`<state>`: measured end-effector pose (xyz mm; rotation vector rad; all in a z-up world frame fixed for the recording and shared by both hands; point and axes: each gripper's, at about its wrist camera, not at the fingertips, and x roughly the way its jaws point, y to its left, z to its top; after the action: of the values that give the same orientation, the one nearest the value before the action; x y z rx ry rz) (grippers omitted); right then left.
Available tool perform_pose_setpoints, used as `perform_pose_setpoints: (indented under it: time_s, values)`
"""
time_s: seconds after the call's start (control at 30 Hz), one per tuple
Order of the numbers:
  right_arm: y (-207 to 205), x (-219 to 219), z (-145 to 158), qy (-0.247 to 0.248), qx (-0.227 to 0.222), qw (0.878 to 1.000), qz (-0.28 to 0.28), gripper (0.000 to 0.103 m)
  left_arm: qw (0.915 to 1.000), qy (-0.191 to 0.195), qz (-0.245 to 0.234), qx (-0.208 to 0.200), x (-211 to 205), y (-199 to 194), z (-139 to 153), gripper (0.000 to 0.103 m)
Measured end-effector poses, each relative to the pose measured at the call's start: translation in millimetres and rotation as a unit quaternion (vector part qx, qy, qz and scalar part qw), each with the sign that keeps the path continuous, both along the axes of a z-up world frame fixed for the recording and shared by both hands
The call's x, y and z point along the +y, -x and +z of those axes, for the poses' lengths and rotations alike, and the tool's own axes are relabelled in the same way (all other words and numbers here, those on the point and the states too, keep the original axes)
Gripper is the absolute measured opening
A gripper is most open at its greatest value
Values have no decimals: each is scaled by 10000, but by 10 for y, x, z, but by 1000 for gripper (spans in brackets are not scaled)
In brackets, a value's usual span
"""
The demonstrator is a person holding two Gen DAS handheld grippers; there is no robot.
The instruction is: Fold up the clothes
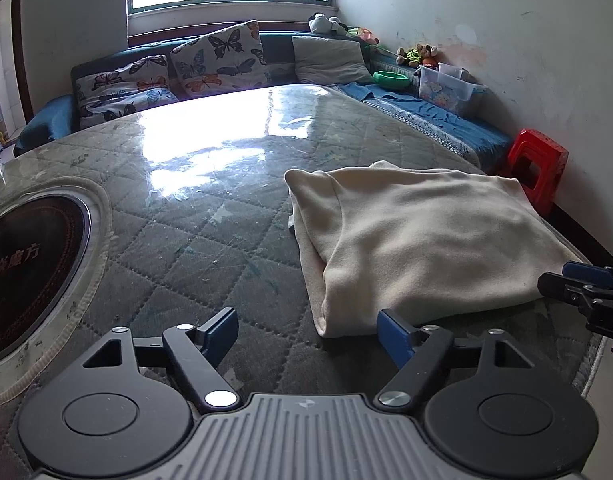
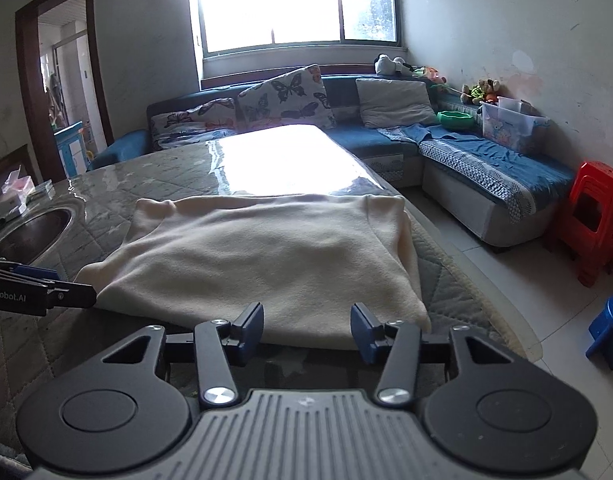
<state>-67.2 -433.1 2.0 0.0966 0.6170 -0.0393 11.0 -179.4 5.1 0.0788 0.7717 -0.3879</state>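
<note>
A quilted, glass-topped desk [image 1: 210,208] fills a room with a blue corner sofa [image 2: 466,160] under one bright window [image 2: 294,4]. One cream garment [image 2: 258,256], folded, lies at the desk's near right edge. The left tool [image 1: 308,334] stands wide open and empty by its near left corner; the right tool [image 2: 306,328] is parted, holding nothing, at its near hem. Only the left view shows the round cooktop [image 1: 30,264]; only the right shows the doorway [image 2: 62,80] and one blue stool [image 2: 610,328]. One red stool stack [image 1: 536,168] and two butterfly cushions [image 1: 222,60] appear.
</note>
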Motion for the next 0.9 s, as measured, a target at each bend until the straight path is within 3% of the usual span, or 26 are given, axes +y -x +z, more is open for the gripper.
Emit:
perform_pose_setpoints:
  time_s: [0.53, 0.6, 0.77, 0.9]
  values:
    - [52, 144, -25, 111, 74, 9999, 108, 69, 9999, 82, -130, -75, -21, 123, 27, 98]
    - [56, 156, -29, 135, 88, 9998, 109, 79, 9998, 93, -144, -83, -23, 140, 29, 99]
    - [86, 169, -16, 131, 37, 9998, 115, 81, 9997, 90, -169, -117, -34, 180, 34, 101]
    - [103, 180, -5, 152, 25, 9998, 118, 89, 9997, 107, -189, -139, -43, 205, 47, 103]
